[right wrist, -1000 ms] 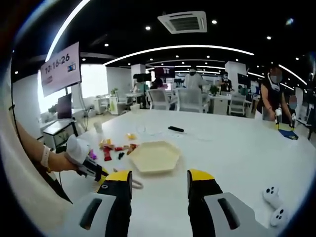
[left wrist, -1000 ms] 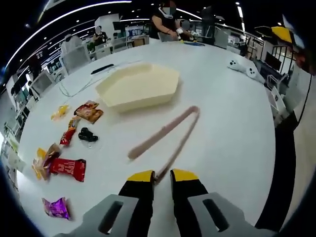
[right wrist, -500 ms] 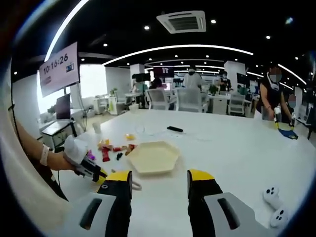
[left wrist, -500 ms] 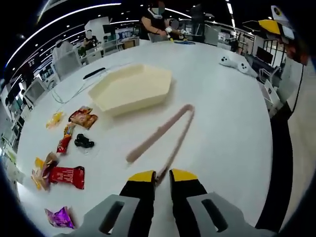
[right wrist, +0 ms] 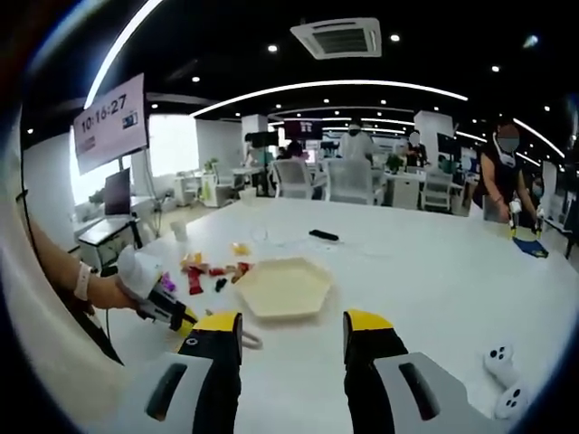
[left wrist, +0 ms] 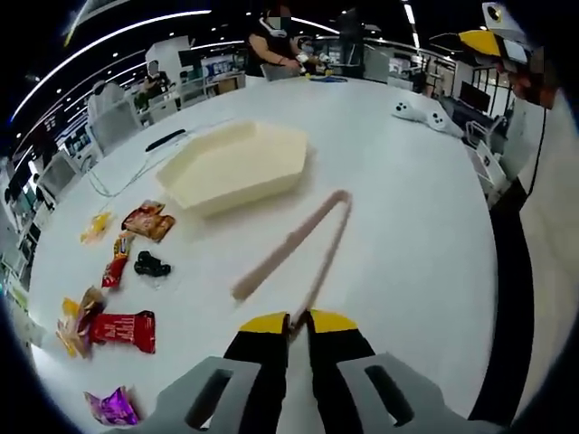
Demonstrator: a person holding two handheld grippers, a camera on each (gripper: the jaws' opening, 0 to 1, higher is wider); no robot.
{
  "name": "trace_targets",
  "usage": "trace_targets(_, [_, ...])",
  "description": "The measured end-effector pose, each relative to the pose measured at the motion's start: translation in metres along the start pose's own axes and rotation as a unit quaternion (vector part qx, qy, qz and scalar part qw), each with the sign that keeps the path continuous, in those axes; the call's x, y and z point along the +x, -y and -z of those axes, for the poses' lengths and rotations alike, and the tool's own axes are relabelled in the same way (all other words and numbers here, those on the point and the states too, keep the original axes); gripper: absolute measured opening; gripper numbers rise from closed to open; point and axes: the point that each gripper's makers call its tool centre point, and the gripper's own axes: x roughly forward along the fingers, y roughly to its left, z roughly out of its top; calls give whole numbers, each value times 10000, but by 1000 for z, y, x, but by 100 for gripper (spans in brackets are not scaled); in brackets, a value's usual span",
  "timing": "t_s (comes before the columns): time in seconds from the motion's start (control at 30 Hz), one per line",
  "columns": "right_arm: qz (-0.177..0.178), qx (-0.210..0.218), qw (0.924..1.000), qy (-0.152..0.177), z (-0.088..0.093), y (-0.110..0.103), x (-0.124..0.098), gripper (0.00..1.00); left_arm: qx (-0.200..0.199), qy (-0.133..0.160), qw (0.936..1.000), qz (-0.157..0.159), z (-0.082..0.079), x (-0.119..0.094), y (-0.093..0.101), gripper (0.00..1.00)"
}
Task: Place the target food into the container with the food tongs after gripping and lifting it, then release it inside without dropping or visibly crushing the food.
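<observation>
Pale pink food tongs [left wrist: 312, 237] lie in a V on the white table [left wrist: 416, 244], hinge end far from me. My left gripper [left wrist: 297, 323] is shut on the tip of one tong arm; the other arm lies free to the left. A cream hexagonal container [left wrist: 237, 165] stands beyond the tongs, with nothing in it. Wrapped snacks lie to the left: an orange packet [left wrist: 149, 220], a black item [left wrist: 151, 265], a red packet [left wrist: 122, 330]. My right gripper [right wrist: 292, 333] hangs open above the table, facing the container [right wrist: 282, 287] and the left gripper [right wrist: 167, 312].
More snacks sit at the left: a yellow one [left wrist: 95, 226], a red stick [left wrist: 116, 268], a purple one [left wrist: 110, 407]. White controllers [left wrist: 416, 110] lie far right, also near my right gripper [right wrist: 504, 380]. People stand at the table's far side [right wrist: 502, 176].
The left jaws have drawn closer together on the tong arm. The left view has shifted slightly; the right gripper has held still.
</observation>
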Motion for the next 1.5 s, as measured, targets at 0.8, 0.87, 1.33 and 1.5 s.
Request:
trace_targets(0.8, [-433,-331,9985,101,-18,-18,11,45,-60,312,9994,147,-13,-10,29,0])
trace_targets(0.87, [-497,-309,9982,157,-22,-18,13,45,-143,357,9992,137,-16,-14,29,0])
trace_targets(1.33, [-718,100,9961,497,-43,-25,21,46,-653,959,9930,221,-56,-47,33,0])
trace_targets(1.5, [-788,98,9955,516,-43,-25,20,46,-772,1166,9898,281,-69,-57,35,0])
